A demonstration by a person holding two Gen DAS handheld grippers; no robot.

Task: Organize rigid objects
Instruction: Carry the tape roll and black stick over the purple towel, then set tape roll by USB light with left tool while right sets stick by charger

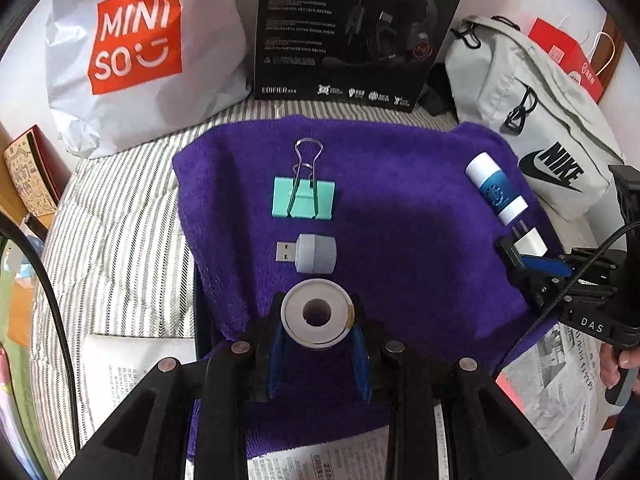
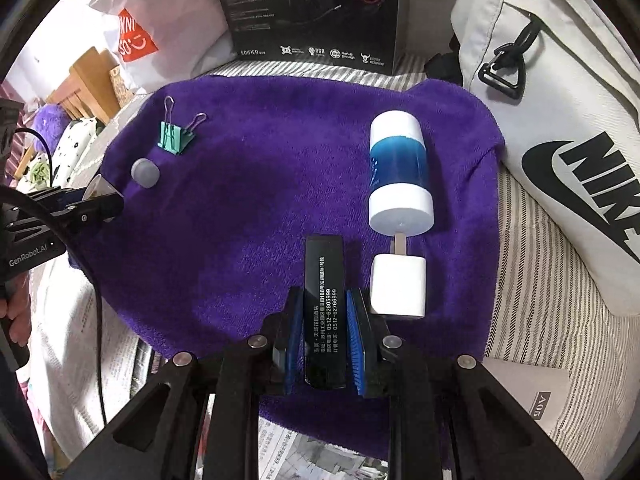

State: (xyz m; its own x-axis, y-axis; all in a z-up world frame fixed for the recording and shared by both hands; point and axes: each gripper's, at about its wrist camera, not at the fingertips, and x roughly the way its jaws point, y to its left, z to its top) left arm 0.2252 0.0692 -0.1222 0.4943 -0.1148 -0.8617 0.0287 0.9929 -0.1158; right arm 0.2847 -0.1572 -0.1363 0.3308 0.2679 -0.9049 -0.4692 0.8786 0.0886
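Gripping a white tape roll [image 1: 316,314] between blue pads, the left gripper [image 1: 318,350] is closed on it, pitched steeply down over the purple towel [image 1: 400,240]; the roll's bore faces the camera, its axis running along the fingers; it sits at the towel's near left part, whether resting on the pile cannot be told. Just beyond it lies a grey USB adapter [image 1: 310,253], long axis crosswise, plug pointing toward the towel's left edge; beyond that a green binder clip [image 1: 303,198], wire handles pointing to the towel's far edge.

The right gripper [image 2: 324,344] is clamped on a black rectangular bar [image 2: 323,316] with white print; the bar's long axis runs along the fingers, pointing to the towel's far edge; the gripper is likewise tilted steeply downward, at the towel's near right part. Just right of the bar lies a white charger plug [image 2: 398,290], prongs pointing away, meeting the base of a blue-and-white bottle [image 2: 400,172] that lies on its side in line with it.

The towel's centre is open pile between the two rows; a black headset box [image 1: 356,28] stands beyond its far edge; a grey Nike bag [image 2: 560,140] crowds its right edge; a white Miniso bag [image 1: 140,52] sits off its far left corner; newspaper [image 1: 568,364] lies by the near edge.
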